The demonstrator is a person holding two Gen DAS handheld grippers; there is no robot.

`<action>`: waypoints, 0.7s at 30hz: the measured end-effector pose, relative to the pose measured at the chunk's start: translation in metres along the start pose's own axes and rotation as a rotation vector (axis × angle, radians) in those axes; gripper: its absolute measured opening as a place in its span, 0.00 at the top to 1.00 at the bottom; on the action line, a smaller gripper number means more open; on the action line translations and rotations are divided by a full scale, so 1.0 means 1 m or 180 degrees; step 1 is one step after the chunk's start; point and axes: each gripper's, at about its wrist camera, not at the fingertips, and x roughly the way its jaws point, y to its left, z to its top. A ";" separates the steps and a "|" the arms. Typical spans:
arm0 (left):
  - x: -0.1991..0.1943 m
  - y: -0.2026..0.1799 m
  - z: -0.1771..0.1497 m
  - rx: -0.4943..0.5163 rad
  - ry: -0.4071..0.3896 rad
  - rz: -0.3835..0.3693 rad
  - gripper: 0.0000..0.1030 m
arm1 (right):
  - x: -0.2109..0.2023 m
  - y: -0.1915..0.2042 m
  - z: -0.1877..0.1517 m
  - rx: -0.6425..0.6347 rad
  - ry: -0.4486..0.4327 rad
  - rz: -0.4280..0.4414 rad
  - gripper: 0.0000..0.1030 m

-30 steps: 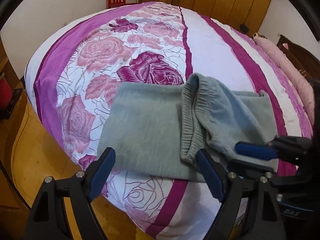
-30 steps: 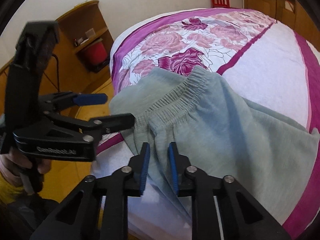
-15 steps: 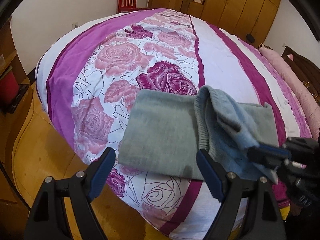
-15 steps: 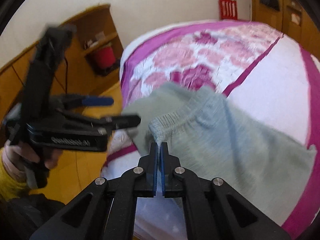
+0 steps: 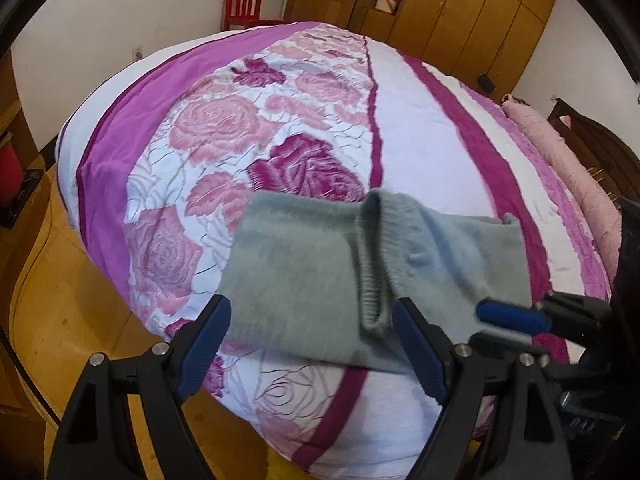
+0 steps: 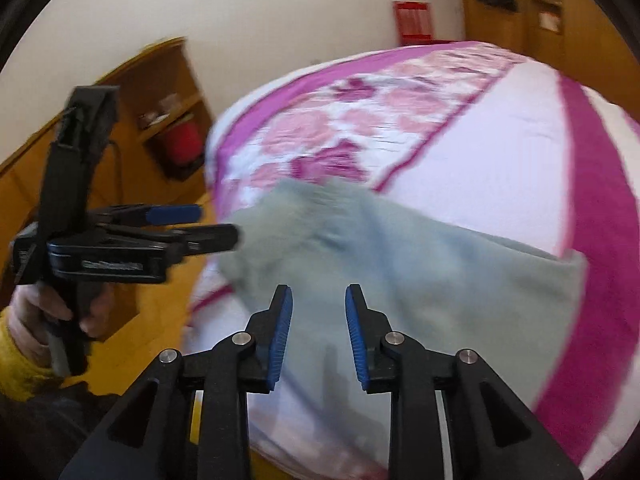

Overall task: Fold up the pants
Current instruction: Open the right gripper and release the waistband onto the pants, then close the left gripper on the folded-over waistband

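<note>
Grey-green pants (image 5: 304,264) lie folded on the bed near its front edge, the ribbed waistband (image 5: 372,272) doubled over on top. My left gripper (image 5: 310,328) hovers open and wide just in front of them, with nothing between its pads. In the right wrist view the same left gripper (image 6: 208,224) hangs over the pants' left corner, held by a hand (image 6: 28,312). My right gripper (image 6: 318,300) is over the pants (image 6: 420,280), and its jaws are opening with nothing pinched between them. In the left wrist view this right gripper (image 5: 504,328) is at the pants' right end.
The bed (image 5: 224,80) has a pink and purple rose-patterned cover and a pink bolster (image 5: 560,152) along its right side. A red chair (image 5: 245,4) and wooden wardrobes (image 5: 460,16) stand behind. Wooden floor (image 5: 60,320) lies to the left, and a shelf holds a red bin (image 6: 182,142).
The right gripper, shut on the waistband half a second ago, has let go and its jaws now stand apart. The waistband has dropped onto the folded pants. The left gripper stays open.
</note>
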 end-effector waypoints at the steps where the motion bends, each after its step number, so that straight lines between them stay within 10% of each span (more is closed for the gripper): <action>1: 0.000 -0.004 0.002 0.0027 -0.0002 -0.0022 0.16 | -0.003 -0.007 -0.002 0.0054 0.0003 -0.0077 0.73; 21: 0.063 -0.050 0.010 0.0188 0.0346 -0.0005 0.28 | -0.035 -0.148 -0.082 0.1515 -0.0174 -0.0743 0.72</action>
